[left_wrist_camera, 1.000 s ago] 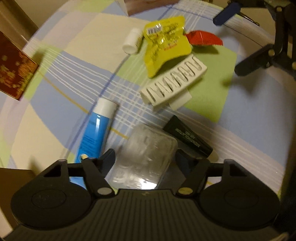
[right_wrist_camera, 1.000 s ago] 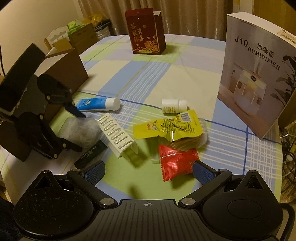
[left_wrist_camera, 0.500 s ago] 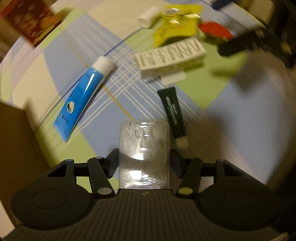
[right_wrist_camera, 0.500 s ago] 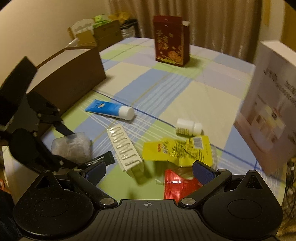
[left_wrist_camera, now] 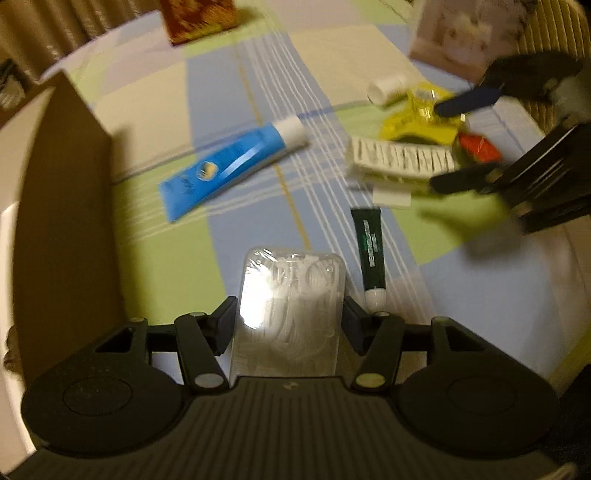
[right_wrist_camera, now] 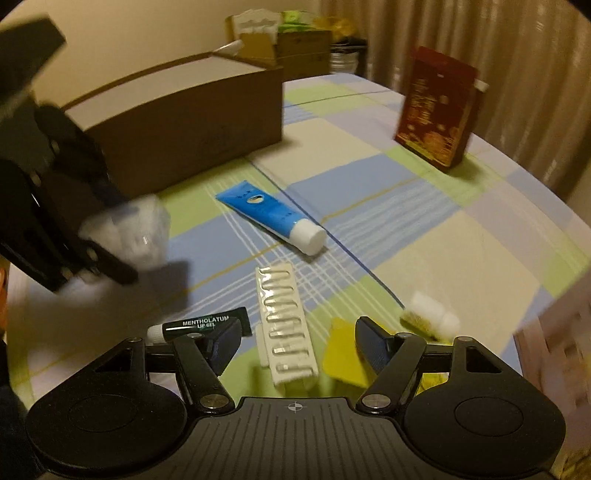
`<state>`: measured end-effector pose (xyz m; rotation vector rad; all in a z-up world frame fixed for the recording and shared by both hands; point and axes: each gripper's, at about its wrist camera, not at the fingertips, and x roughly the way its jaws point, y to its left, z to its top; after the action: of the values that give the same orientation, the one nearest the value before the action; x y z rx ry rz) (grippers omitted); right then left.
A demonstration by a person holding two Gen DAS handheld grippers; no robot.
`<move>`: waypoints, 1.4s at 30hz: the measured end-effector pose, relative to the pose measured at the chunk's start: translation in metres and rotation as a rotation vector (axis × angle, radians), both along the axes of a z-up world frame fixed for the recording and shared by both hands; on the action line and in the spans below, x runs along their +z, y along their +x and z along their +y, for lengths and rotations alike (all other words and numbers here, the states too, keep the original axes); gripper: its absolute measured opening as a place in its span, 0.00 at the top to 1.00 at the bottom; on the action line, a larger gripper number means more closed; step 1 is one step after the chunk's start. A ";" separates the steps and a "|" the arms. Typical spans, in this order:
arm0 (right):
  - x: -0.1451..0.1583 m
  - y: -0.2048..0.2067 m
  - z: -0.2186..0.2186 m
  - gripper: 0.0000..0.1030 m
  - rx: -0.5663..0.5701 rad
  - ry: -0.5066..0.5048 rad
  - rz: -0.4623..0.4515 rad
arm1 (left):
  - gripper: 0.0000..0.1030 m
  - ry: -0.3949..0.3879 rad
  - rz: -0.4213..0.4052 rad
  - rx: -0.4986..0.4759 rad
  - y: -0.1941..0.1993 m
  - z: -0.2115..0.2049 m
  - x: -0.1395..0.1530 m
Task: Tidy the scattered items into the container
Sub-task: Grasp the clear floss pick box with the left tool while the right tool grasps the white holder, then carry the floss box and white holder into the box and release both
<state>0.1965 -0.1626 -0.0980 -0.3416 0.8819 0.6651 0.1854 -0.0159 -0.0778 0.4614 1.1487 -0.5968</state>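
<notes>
My left gripper (left_wrist_camera: 290,325) is shut on a clear plastic box (left_wrist_camera: 290,295) and holds it above the cloth, beside the brown cardboard container (left_wrist_camera: 62,206). The same box (right_wrist_camera: 129,230) shows in the right wrist view next to the container (right_wrist_camera: 184,107). My right gripper (right_wrist_camera: 295,339) is open and empty, low over a white ridged tray (right_wrist_camera: 286,325). On the cloth lie a blue tube (right_wrist_camera: 269,216), a dark lip gel tube (right_wrist_camera: 199,325), a yellow packet (left_wrist_camera: 421,122), a red packet (left_wrist_camera: 478,147) and a small white bottle (right_wrist_camera: 430,319).
A red decorated box (right_wrist_camera: 436,110) stands at the far side of the checked tablecloth (right_wrist_camera: 388,192). A white humidifier carton (left_wrist_camera: 469,33) stands at the right edge. Cardboard boxes (right_wrist_camera: 288,40) sit behind the table by the curtain.
My left gripper closed on the clear box, lifted it and swung left toward the cardboard container. My right gripper moved left and down, from over the red packet to over the white tray.
</notes>
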 end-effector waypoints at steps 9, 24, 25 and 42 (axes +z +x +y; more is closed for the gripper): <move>-0.020 0.014 0.022 0.70 0.069 -0.056 0.042 | 0.47 -0.042 -0.068 0.058 -0.006 0.015 0.031; 0.056 -0.007 0.046 0.70 -0.016 0.110 -0.057 | 0.47 -0.130 -0.189 0.130 -0.020 0.053 0.075; 0.059 -0.007 0.050 0.70 -0.017 0.113 -0.058 | 0.47 -0.134 -0.199 0.133 -0.020 0.057 0.078; 0.113 0.013 0.145 0.70 0.046 0.234 -0.112 | 0.47 -0.145 -0.349 0.247 -0.003 0.154 0.123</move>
<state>0.2096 -0.0179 0.0152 -0.1872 0.6833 0.7757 0.1829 0.1384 0.0450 0.2793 0.8071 -0.3634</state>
